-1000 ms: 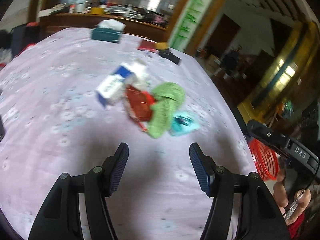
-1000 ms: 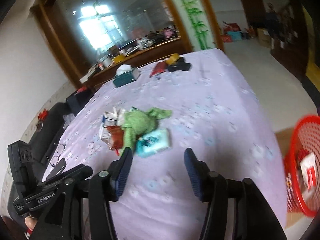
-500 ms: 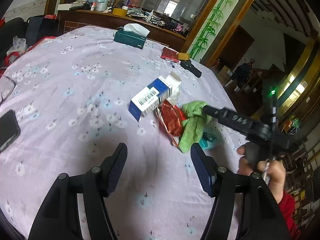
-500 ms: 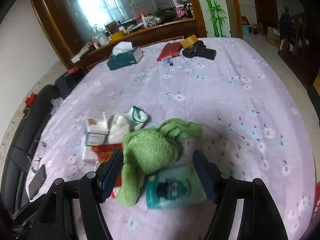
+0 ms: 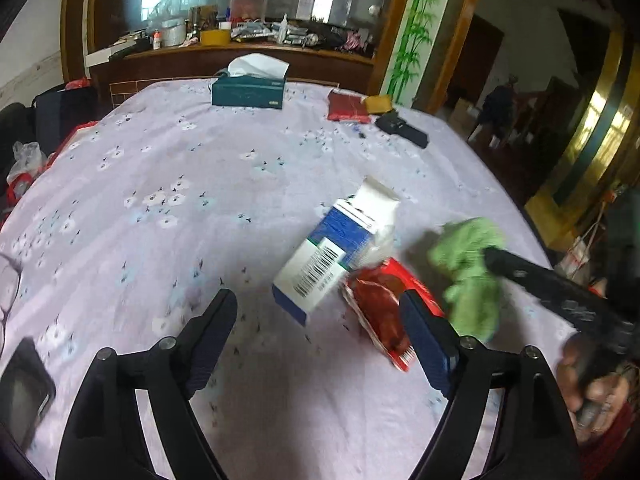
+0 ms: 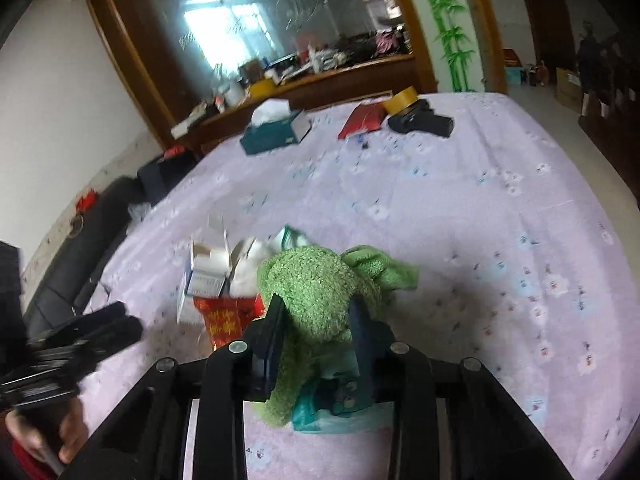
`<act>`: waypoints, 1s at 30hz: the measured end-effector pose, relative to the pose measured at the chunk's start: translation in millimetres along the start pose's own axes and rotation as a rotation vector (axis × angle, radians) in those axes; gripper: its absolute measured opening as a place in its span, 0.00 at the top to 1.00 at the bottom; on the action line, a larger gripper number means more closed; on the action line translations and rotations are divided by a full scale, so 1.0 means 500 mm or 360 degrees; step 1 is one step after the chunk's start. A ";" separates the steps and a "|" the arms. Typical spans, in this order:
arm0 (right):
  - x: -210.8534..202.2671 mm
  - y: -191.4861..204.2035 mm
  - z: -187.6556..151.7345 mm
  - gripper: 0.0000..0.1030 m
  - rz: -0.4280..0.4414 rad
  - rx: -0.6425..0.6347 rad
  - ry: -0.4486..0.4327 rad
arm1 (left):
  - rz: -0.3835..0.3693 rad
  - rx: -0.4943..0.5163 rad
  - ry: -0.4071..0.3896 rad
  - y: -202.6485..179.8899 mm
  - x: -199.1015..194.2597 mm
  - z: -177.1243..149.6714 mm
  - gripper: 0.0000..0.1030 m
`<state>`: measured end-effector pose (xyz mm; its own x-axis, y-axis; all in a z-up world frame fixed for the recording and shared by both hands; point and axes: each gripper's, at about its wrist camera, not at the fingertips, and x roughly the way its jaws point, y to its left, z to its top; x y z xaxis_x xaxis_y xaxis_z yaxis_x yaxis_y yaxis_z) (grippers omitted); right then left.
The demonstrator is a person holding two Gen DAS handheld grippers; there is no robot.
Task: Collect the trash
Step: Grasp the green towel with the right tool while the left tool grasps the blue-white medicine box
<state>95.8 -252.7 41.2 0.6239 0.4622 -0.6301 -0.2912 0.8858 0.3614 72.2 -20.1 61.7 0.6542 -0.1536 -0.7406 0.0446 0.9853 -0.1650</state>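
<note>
Right wrist view: the right tongs are pinching the green cloth, their jaws having just been closing on it, above a teal packet on the lilac table. Left tongs are gaping wide, having just been opening, empty, near the blue-white box and red wrapper.

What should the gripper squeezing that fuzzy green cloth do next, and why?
Probably lift it a little. The right gripper has just been closing and its fingers now pinch the green cloth, which lies draped over a teal packet, so a short raise should free it.
</note>
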 end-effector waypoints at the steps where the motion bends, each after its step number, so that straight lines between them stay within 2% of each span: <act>1: -0.002 -0.008 0.003 0.67 0.0010 0.0030 -0.0003 | 0.0000 0.0012 0.0005 -0.002 0.009 0.005 0.21; 7: -0.004 -0.008 0.005 0.67 0.0031 0.0059 -0.0003 | -0.0030 0.0068 0.0057 -0.019 0.069 0.034 0.23; 8: -0.005 -0.008 0.006 0.67 0.0036 0.0062 -0.0007 | -0.0028 0.0068 0.0067 -0.021 0.077 0.036 0.26; 10: -0.008 -0.009 0.004 0.67 0.0033 0.0067 -0.0017 | -0.0046 0.0053 0.0104 -0.020 0.096 0.036 0.45; 15: -0.004 -0.006 0.002 0.67 0.0040 0.0054 -0.0005 | -0.0061 -0.0039 0.0072 0.001 0.096 0.034 0.51; 18: -0.005 -0.003 0.002 0.67 0.0042 0.0042 -0.0009 | -0.0079 -0.0125 0.0059 0.021 0.075 0.023 0.58; 22: -0.008 0.002 0.002 0.67 0.0039 0.0022 -0.0027 | -0.0120 -0.0188 -0.0002 0.037 0.026 0.000 0.59; 24: -0.011 0.005 0.001 0.67 0.0040 0.0014 -0.0034 | -0.0113 -0.0206 -0.0008 0.041 0.010 -0.009 0.64; 30: -0.031 0.030 -0.001 0.67 0.0059 -0.0081 -0.0101 | -0.0130 -0.0251 -0.0079 0.045 -0.058 -0.062 0.65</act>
<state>81.1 -246.3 56.1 0.6564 0.4924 -0.5716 -0.3504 0.8699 0.3471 31.0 4.4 59.3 0.6899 -0.2250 -0.6881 -0.0170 0.9452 -0.3261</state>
